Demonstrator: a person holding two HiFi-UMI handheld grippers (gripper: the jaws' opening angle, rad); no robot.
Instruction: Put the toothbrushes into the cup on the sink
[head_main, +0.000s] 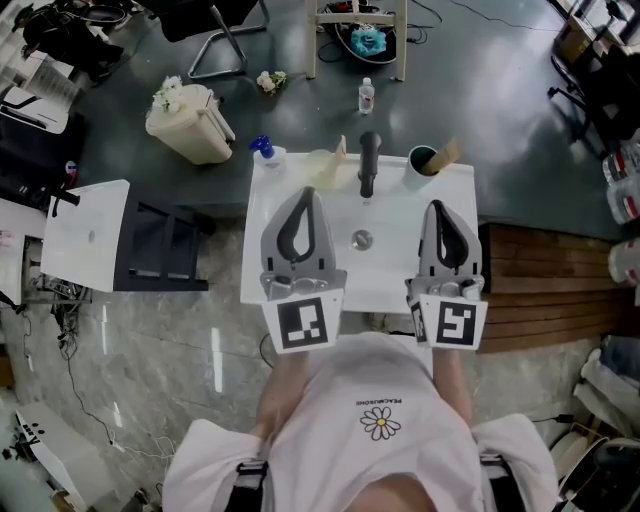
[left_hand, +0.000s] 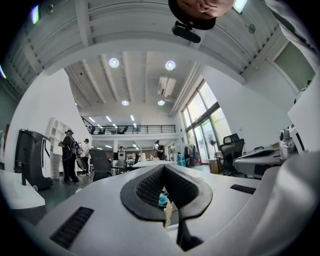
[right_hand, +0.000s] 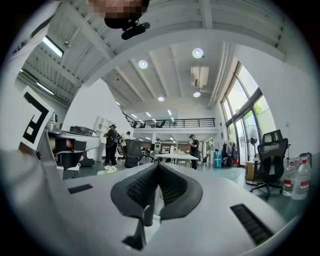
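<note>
The left gripper (head_main: 306, 196) and the right gripper (head_main: 437, 207) hang over the white sink (head_main: 268, 272), each with its tips pressed together and nothing between them — both gripper views show only a bare loop behind the meeting tips. The black faucet (head_main: 368, 165) stands at the back between them. The cup (head_main: 422, 161) sits on the back right corner, just beyond the right gripper. A tan stick (head_main: 447, 152) leans out of it — possibly a toothbrush, too small to be sure. A blue-topped item (head_main: 262, 147) stands at the back left.

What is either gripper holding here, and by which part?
Nothing: the left gripper and the right gripper both have their jaws shut and empty, above the sink.
</note>
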